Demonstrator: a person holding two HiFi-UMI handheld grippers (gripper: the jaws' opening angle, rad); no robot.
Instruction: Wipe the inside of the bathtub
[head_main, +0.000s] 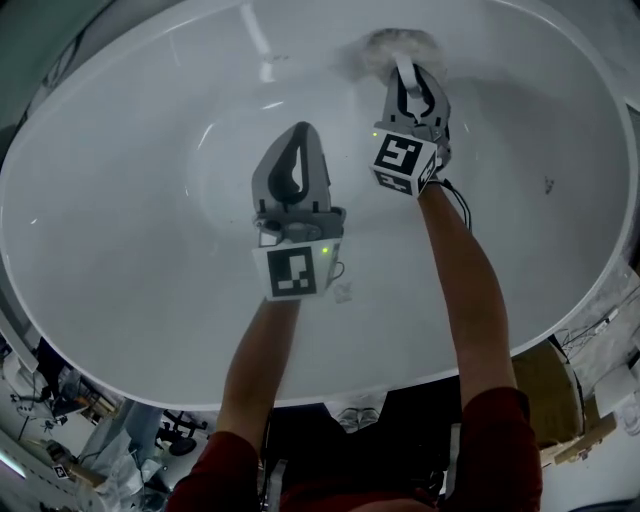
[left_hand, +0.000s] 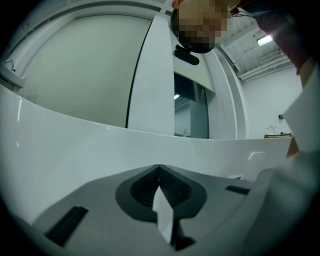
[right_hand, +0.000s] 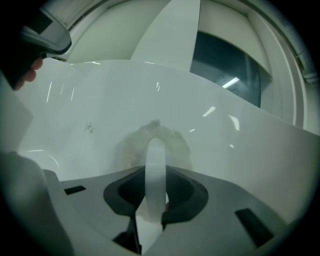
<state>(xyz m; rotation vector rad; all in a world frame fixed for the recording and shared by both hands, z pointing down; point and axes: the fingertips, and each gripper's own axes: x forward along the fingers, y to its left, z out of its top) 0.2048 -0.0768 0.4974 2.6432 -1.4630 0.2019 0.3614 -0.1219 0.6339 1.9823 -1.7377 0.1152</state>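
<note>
— Where is the tub in all this?
— All round both tools; its white wall rises ahead of the right hand-held gripper and curves off on either side; the left gripper view shows the same pale wall ahead of the jaws, with the rim above it.

— And what does the right one hold?
— A white looped handle; the right hand-held gripper has its jaws closed down onto that loop, parted only by its thickness; just past the tips sits a fuzzy grey pad, flat against the wall; from the head view the pad shows beyond the gripper, on the far side of the basin.

— The left hand-held gripper?
— Jaws pressed together; a thin white sliver shows in the seam, and I cannot tell what it is; it hangs over the basin, left of the right gripper and nearer the person; whether it touches the surface I cannot tell.

— Anything else near them?
— A small dark mark on the wall, well to the right of the right gripper; in the right gripper view a mark lies left of the pad; bare forearms run back from both tools to dark red sleeves.
</note>
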